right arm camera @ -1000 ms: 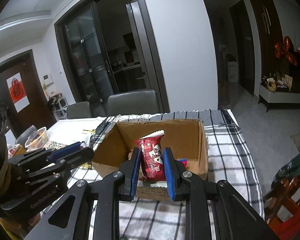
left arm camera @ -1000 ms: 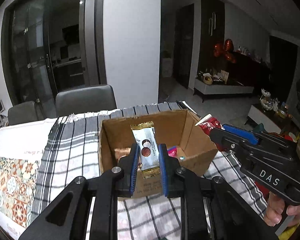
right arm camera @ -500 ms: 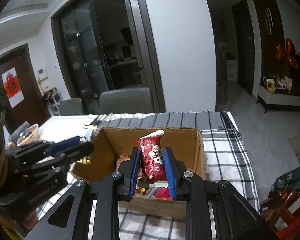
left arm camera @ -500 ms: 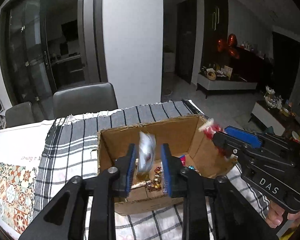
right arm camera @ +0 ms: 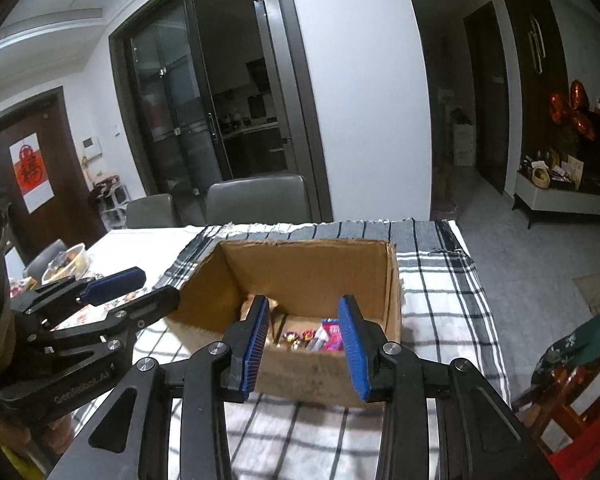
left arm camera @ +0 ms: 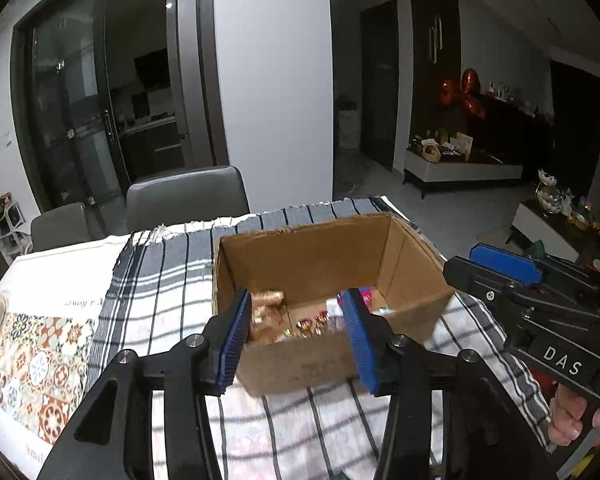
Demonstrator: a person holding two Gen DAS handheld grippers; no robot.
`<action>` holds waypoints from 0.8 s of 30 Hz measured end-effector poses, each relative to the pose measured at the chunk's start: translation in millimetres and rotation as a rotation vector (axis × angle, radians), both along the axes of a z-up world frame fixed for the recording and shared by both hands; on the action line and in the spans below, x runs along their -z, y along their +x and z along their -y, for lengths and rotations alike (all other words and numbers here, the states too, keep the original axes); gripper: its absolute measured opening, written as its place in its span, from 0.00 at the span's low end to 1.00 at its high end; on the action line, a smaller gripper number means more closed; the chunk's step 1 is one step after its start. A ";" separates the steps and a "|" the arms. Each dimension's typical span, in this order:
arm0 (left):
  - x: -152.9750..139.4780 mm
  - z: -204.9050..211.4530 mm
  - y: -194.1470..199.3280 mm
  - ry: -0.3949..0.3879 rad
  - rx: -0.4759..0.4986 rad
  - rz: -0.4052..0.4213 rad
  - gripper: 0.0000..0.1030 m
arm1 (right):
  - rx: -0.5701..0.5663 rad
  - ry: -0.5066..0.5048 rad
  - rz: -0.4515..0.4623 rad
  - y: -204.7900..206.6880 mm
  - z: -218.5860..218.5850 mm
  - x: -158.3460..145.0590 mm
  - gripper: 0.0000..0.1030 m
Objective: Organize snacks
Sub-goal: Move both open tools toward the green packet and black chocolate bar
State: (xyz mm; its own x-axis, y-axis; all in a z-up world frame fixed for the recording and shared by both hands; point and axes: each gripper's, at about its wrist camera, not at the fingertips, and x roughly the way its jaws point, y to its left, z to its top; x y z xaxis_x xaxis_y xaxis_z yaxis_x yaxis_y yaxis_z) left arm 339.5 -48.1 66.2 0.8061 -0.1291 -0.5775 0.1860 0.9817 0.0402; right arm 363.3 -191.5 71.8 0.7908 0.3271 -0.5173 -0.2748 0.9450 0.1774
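An open cardboard box (left arm camera: 412, 264) (right arm camera: 392, 276) stands on the checked cloth, with several wrapped snacks (left arm camera: 306, 326) (right arm camera: 328, 334) lying on its bottom. My left gripper (left arm camera: 296, 334) hangs just before the box's near wall, its jaws opening with nothing between them. My right gripper (right arm camera: 303, 344) is at the same near wall, jaws also opening and empty. Each gripper shows in the other's view: the right gripper (left arm camera: 496, 268) beside the box's right wall, the left gripper (right arm camera: 134, 288) beside its left wall.
A checked cloth (left arm camera: 160, 280) (right arm camera: 440, 296) covers the table, with a patterned tile mat (left arm camera: 28, 348) at the left. A clear food container (right arm camera: 66, 260) sits at the far left. Two grey chairs (left arm camera: 184, 196) stand behind the table. A red stool (right arm camera: 572, 404) is at the right.
Both grippers held upright packets over the box, silver-and-gold in the left, red in the right. Both jaws have spread, and neither packet is between them now.
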 end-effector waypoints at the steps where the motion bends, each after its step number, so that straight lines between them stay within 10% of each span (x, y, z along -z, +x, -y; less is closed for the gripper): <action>1: 0.0 0.9 -5.8 0.004 -0.001 0.002 0.46 | -0.004 -0.002 0.001 -5.3 0.7 -0.3 0.36; 24: 48.8 24.0 -101.4 0.021 -0.020 -0.134 0.54 | -0.083 0.007 -0.113 -93.2 21.1 49.2 0.36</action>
